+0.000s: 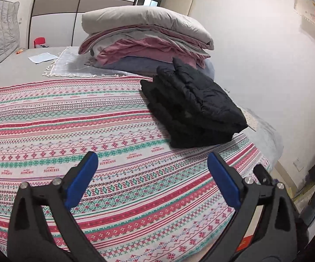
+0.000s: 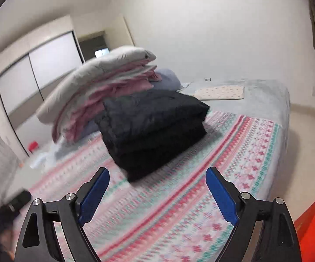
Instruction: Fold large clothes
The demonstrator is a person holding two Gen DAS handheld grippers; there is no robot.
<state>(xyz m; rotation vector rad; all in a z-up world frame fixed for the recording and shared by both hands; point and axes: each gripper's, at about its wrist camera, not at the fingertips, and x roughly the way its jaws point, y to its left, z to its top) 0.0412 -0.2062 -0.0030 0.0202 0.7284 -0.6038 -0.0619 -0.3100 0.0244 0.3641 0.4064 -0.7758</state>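
Observation:
A black padded jacket (image 1: 192,107) lies folded into a thick square bundle on the patterned red, green and white bed cover (image 1: 70,118). It also shows in the right wrist view (image 2: 153,128), ahead of the fingers. My left gripper (image 1: 152,159) is open and empty, above the cover, short of the jacket and a little to its left. My right gripper (image 2: 157,172) is open and empty, just in front of the jacket's near corner. Neither gripper touches the jacket.
A tall stack of folded grey and pink bedding (image 1: 148,37) stands behind the jacket, also in the right wrist view (image 2: 100,91). A fringed grey cloth (image 1: 74,65) and a paper (image 1: 41,57) lie further back. The bed edge (image 2: 286,113) drops off at right; a red box (image 2: 314,224) stands beside it.

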